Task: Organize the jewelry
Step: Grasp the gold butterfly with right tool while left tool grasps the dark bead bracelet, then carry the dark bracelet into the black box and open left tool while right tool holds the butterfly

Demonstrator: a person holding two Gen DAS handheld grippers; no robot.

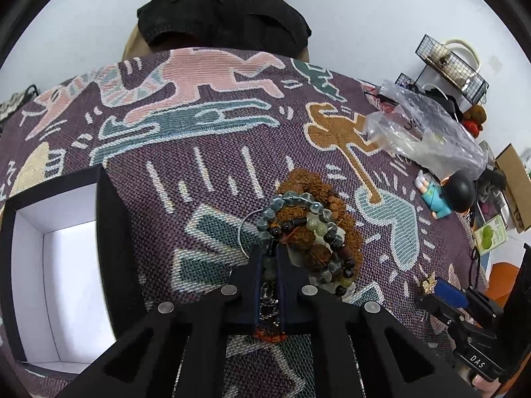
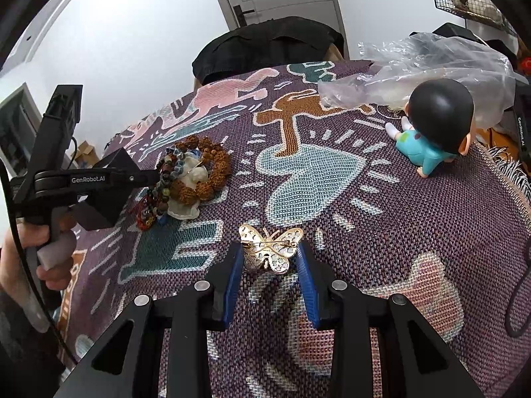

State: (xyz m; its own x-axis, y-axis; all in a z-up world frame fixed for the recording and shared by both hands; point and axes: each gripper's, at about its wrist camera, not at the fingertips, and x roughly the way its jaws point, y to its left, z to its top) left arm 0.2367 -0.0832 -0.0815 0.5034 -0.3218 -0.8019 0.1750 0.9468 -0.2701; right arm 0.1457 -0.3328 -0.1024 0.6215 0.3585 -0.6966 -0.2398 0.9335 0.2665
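Note:
A pile of bead bracelets (image 1: 308, 229) lies on the patterned cloth: brown seed beads, grey-blue glass beads, dark and green beads. It also shows in the right wrist view (image 2: 189, 175). My left gripper (image 1: 268, 258) is shut on a strand of dark and green beads at the pile's near edge. My right gripper (image 2: 269, 248) is closed on a gold butterfly brooch (image 2: 270, 252), its blue pads touching both wings. The brooch is also seen in the left wrist view (image 1: 429, 282) at the right gripper's tip.
An open black box with white lining (image 1: 59, 265) sits at the left. A toy figure (image 2: 434, 129) and a clear plastic bag (image 2: 424, 66) lie at the right. A chair with black cloth (image 1: 222, 16) stands behind the table. Wire baskets (image 1: 451, 66) and clutter are far right.

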